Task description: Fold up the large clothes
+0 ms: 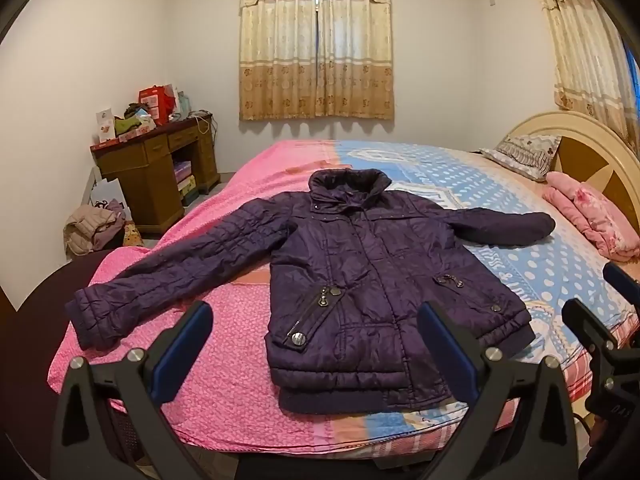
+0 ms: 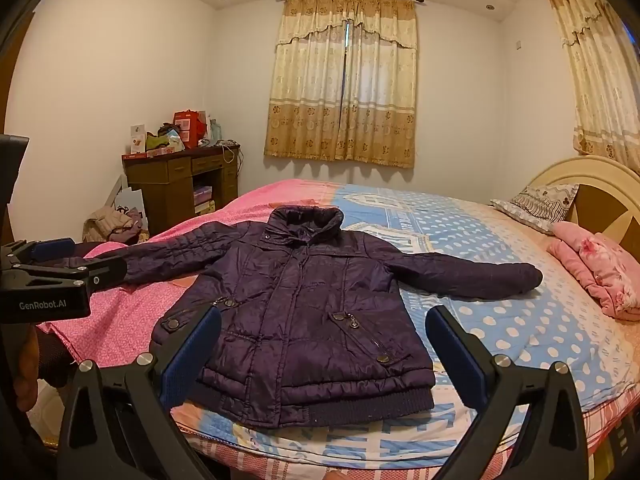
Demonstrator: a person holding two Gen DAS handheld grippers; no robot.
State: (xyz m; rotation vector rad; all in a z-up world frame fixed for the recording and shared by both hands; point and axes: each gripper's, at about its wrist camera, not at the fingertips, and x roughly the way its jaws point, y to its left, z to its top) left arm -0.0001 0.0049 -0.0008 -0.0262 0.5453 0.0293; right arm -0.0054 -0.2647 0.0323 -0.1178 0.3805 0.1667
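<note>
A dark purple padded jacket [image 1: 352, 272] lies flat, front up, on the bed [image 1: 224, 320], collar toward the window and both sleeves spread out to the sides. It also shows in the right wrist view [image 2: 304, 308]. My left gripper [image 1: 316, 320] is open and empty, held above the near edge of the bed in front of the jacket's hem. My right gripper [image 2: 324, 328] is open and empty, also in front of the hem. The right gripper shows at the right edge of the left wrist view [image 1: 600, 320], and the left gripper at the left edge of the right wrist view [image 2: 52, 268].
The bed cover is pink on the left and blue dotted on the right [image 2: 520, 320]. A folded pink blanket [image 1: 588, 216] and a pillow [image 1: 520, 156] lie by the headboard. A brown desk [image 1: 156, 168] with clutter stands at the far left, clothes piled [image 1: 96, 228] beside it.
</note>
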